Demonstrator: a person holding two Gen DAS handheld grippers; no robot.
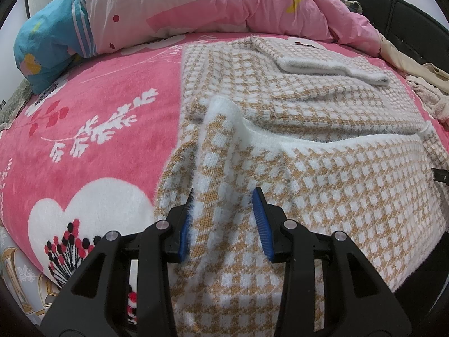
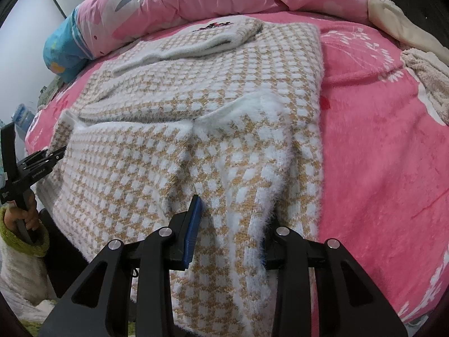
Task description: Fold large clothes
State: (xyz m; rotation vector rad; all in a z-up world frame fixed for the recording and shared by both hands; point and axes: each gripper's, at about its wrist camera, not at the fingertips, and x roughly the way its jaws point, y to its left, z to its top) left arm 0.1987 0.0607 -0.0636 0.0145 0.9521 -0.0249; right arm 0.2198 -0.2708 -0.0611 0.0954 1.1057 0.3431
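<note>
Left gripper (image 1: 224,196) pinches a raised ridge of the tan-and-white checked sweater (image 1: 322,185) between its blue pads, jaws partly closed on the knit, while the garment lies spread over the pink blanket (image 1: 92,151) below a rumpled pink duvet (image 1: 224,2). Seen from the right wrist, the right gripper (image 2: 233,210) likewise clamps a bunched fold of the sweater (image 2: 157,146) near its right edge, and the left gripper (image 2: 53,154) shows at the far left border.

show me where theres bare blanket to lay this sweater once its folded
Widest free patch: pink blanket left of the checked sweater, below the rolled quilt. A second bare strip lies on the sweater's right, crowded farther back by the beige fleece.
</note>
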